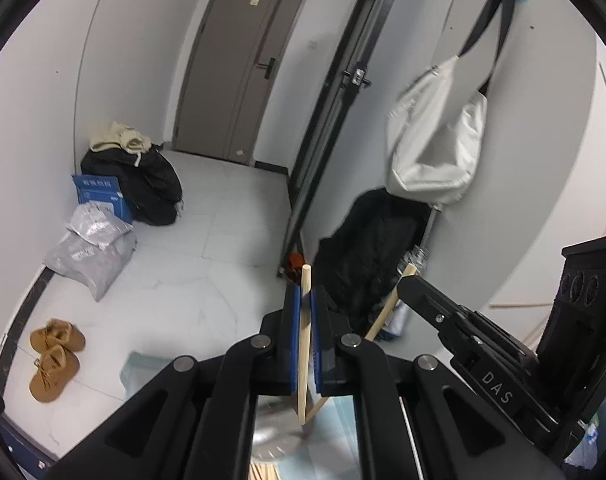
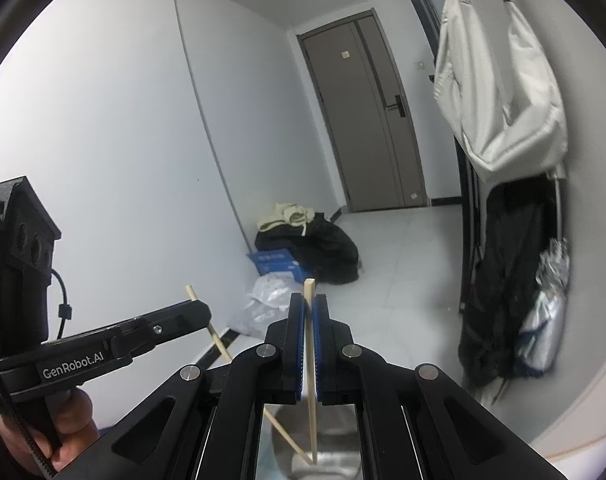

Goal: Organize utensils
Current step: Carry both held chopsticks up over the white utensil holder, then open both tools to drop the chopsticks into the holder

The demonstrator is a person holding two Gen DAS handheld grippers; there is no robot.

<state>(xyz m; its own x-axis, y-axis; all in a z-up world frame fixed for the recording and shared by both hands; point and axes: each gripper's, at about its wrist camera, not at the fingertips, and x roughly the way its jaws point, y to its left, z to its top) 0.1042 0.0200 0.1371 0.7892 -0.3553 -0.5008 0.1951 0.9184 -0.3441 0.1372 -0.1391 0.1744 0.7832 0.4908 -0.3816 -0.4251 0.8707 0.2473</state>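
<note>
My left gripper [image 1: 305, 296] is shut, its blue pads clamped on an upright wooden chopstick [image 1: 305, 276]. To its right, my right gripper [image 1: 407, 286] grips a second, slanted chopstick [image 1: 383, 316]. In the right wrist view, my right gripper [image 2: 309, 300] is shut on its chopstick [image 2: 309, 286], and the left gripper [image 2: 203, 310] comes in from the left with its own chopstick [image 2: 219, 340]. The lower ends of both sticks come together over a blurred shiny metal container [image 2: 335, 464], which also shows under the left gripper [image 1: 275, 436]. Whether the tips are inside it I cannot tell.
A person's hand [image 2: 69, 432] holds the left gripper's handle. On the tiled floor lie brown shoes [image 1: 55, 356], grey parcels [image 1: 91, 252], a blue box [image 1: 101, 196] and black bags [image 1: 143, 184]. A white bag [image 1: 435, 144] and a dark jacket [image 1: 367, 256] hang on the right wall.
</note>
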